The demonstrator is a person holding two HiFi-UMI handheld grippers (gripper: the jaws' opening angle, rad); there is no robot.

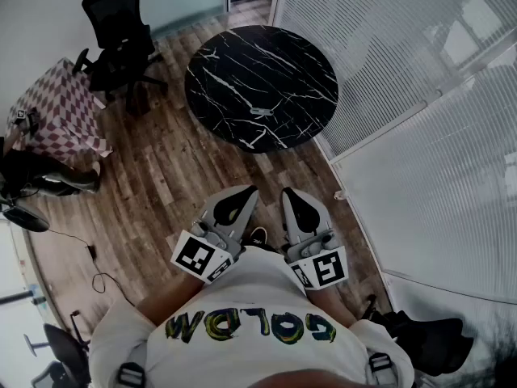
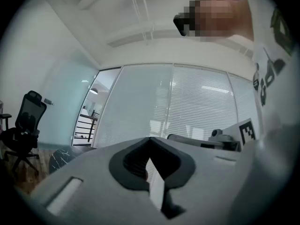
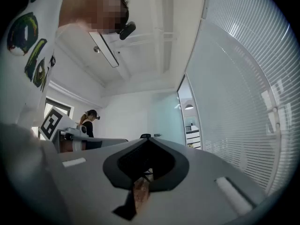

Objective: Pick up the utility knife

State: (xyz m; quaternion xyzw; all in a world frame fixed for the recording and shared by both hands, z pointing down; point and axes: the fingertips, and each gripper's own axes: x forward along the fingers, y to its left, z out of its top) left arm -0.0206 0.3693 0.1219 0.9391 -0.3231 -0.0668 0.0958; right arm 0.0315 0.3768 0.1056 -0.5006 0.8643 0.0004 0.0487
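Note:
The utility knife (image 1: 261,111) is a small grey thing lying near the front edge of a round black marble table (image 1: 242,63), far ahead of both grippers. My left gripper (image 1: 244,192) and right gripper (image 1: 288,193) are held side by side close to my chest, above the wooden floor. Both point level toward the table. In the left gripper view the left gripper (image 2: 151,139) has its jaws meeting at the tip with nothing in them. The right gripper (image 3: 148,138) looks the same in its own view, shut and empty. The knife shows in neither gripper view.
A black office chair (image 1: 117,35) and a checkered table (image 1: 56,107) stand at the left. A glass wall with blinds (image 1: 404,95) runs along the right. Another person (image 3: 89,122) stands far off. A dark bag (image 1: 428,339) lies by my right foot.

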